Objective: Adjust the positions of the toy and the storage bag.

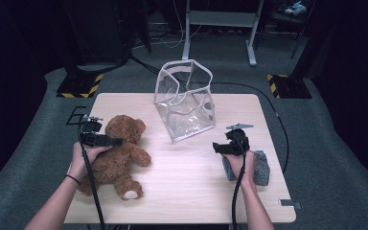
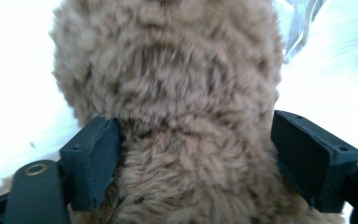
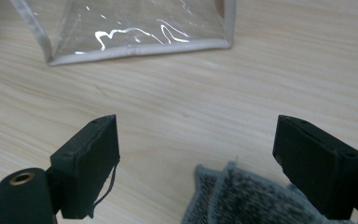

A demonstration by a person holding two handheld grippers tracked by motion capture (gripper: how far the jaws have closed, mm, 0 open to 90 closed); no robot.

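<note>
A brown plush teddy bear point(image 1: 117, 155) with shaggy, curly fur is lying on its back near the left edge of the pale wood-grain bench point(image 1: 182, 191), head toward the far side. The left claw point(image 1: 117, 142) is reaching over the bear's neck; in the left gripper view its two blocky black jaws are standing wide on either side of the fur point(image 2: 177, 116), the left pad brushing the pile and the right pad standing clear, so it is spread open around the bear and not squeezing it.

Near the middle of the far edge a clear, soft plastic bag point(image 1: 184, 100) with pale grey trim along its seams is standing tilted, its boxy mouth gaping upward and its glossy walls catching light.

The right claw point(image 1: 216, 147) is hovering near the right edge, jaws spread wide and gripping nothing. Just beneath and behind it a flat, grey speckled knitted cloth point(image 1: 261, 167) with a stitched border is lying on the bench; in the right gripper view its corner point(image 3: 247, 196) is showing between the jaws, with the bag's bottom seam point(image 3: 135, 46) ahead.
</note>
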